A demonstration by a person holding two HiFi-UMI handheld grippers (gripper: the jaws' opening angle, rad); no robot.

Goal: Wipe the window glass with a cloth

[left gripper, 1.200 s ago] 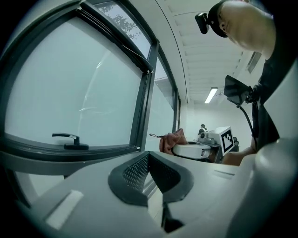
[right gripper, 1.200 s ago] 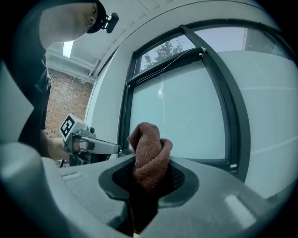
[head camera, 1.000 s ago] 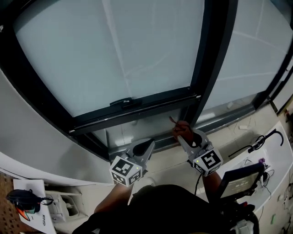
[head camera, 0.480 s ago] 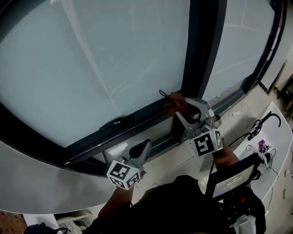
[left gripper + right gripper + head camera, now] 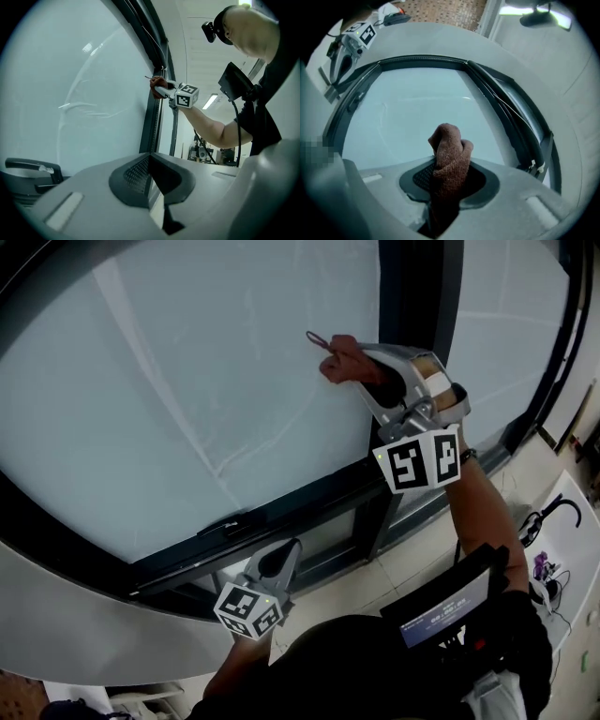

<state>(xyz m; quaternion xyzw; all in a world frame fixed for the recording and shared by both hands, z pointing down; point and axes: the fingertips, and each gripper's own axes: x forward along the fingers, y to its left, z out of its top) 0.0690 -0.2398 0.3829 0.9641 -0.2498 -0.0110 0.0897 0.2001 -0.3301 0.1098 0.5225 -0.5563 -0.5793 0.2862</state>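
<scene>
Pinching the cloth [image 5: 337, 364] gives your right gripper [image 5: 366, 367] a bunched end to work the window glass [image 5: 187, 390], high near the right frame. Your left gripper [image 5: 281, 559], jaws pressed together on nothing, hangs low, clear of the wiping path.

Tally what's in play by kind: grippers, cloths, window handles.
Grippers: 2, left gripper and right gripper
Cloths: 1, brown cloth in the right gripper
Window handles: 1, window handle on the lower frame
Total: 4
</scene>
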